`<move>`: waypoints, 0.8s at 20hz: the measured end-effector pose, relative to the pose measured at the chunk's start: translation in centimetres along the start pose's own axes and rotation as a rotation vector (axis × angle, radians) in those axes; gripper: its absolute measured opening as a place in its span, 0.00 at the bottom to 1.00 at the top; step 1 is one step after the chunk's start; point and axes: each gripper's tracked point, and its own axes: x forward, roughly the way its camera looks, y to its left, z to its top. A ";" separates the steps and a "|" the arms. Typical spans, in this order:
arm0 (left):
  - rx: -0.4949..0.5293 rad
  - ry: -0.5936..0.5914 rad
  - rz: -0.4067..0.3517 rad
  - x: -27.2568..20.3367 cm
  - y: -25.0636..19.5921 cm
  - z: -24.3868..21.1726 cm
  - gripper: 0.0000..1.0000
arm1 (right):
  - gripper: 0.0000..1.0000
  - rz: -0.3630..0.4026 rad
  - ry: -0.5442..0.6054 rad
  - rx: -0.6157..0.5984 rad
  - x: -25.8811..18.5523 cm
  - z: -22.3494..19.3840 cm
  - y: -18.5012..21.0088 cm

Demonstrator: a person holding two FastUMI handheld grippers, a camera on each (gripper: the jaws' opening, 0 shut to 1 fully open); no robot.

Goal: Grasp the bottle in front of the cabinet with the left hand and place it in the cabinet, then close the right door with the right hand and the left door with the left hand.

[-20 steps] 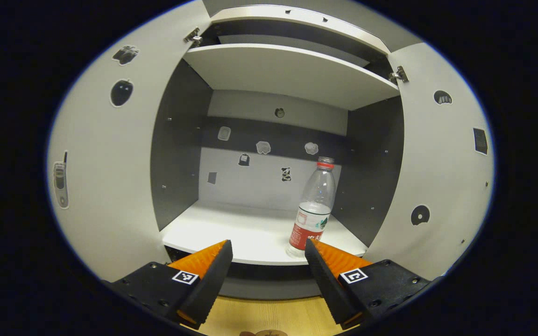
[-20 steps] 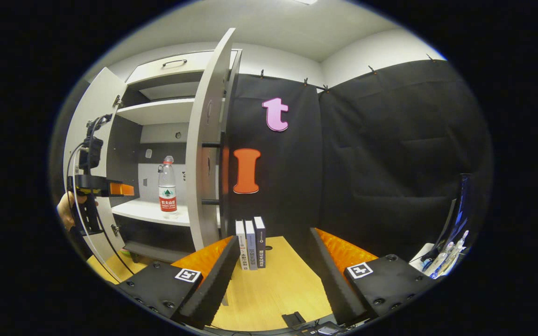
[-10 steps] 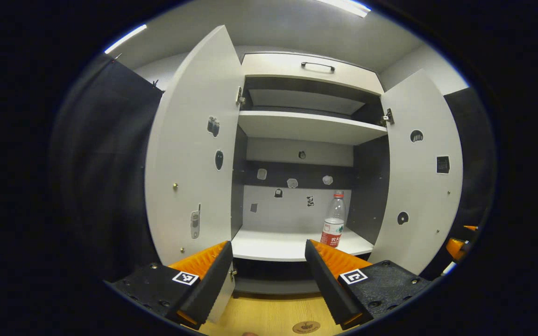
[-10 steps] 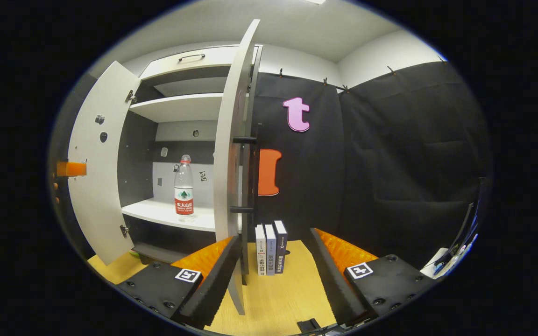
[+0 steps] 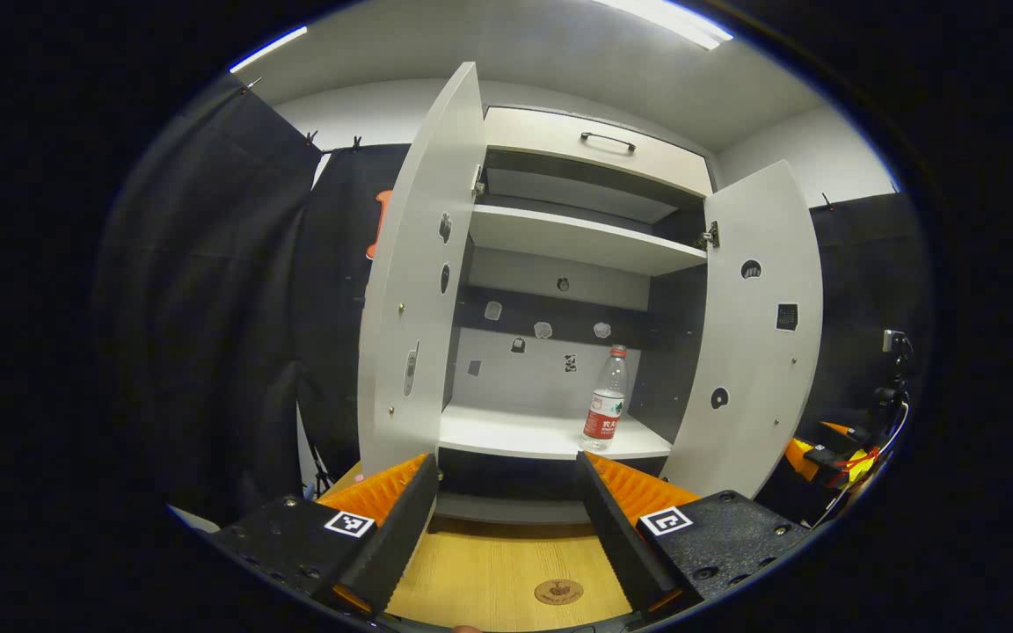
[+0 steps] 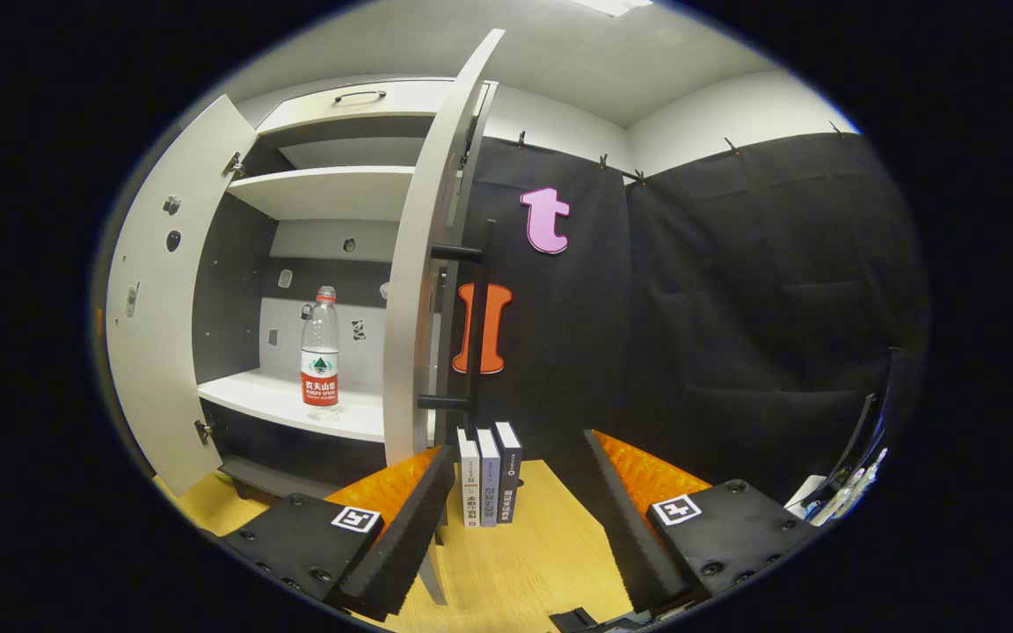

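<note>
- Bottle (image 5: pixel 605 400): upright on the cabinet's lower shelf (image 5: pixel 506 435), toward its right side, near the front edge. The placing step looks done.
- Left hand-held gripper (image 5: pixel 506 519): fingers apart, nothing between them; it hangs over the wooden surface (image 5: pixel 498 580), well apart from the cabinet (image 5: pixel 594 158).
- Right hand-held gripper (image 6: pixel 515 519): fingers apart and empty, low over the surface, just outside the right door.
- Right door (image 6: pixel 423 290): wide open, seen nearly edge-on in my right gripper view, its dark bar handle (image 6: pixel 471 325) on the outer face.
- Left door (image 5: pixel 414 299): also wide open, stickers on its inner face.
- Books (image 6: pixel 489 475): three, upright on the surface close by the right door's outer side. Whether they touch the door I cannot tell from this angle.
- Step in hand, as I judge it: close the right door with my right hand-held gripper.
- How to do it well: bring a finger against the door's outer face, or the handle, far from the hinge. Push in one smooth arc toward the cabinet front.
- Care: the bottle is light and near the shelf edge, so I should ease the door shut, not slam it.
- Care: keep my fingers clear of the books on the way in.
- Then: the same push on the left door with my left hand-held gripper.
</note>
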 end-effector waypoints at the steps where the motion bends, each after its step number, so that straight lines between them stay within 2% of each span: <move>1: -0.005 0.003 -0.003 -0.2 0.1 -0.2 0.94 | 0.89 0.004 0.002 -0.002 -0.1 0.0 0.5; 5: -0.022 -0.001 -0.012 -0.4 0.7 -0.2 0.95 | 0.86 0.020 0.004 -0.014 -0.3 0.2 1.7; 6: -0.028 0.002 -0.016 -0.4 0.7 -0.3 0.95 | 0.93 0.033 0.004 -0.013 -0.4 0.3 2.2; 11: -0.055 0.028 -0.024 0.2 1.0 -1.3 0.95 | 0.94 0.127 0.010 -0.002 -0.5 0.4 6.2; 16: -0.048 0.027 0.009 -0.6 2.2 -1.3 0.95 | 0.94 0.241 -0.006 -0.010 0.3 1.0 11.2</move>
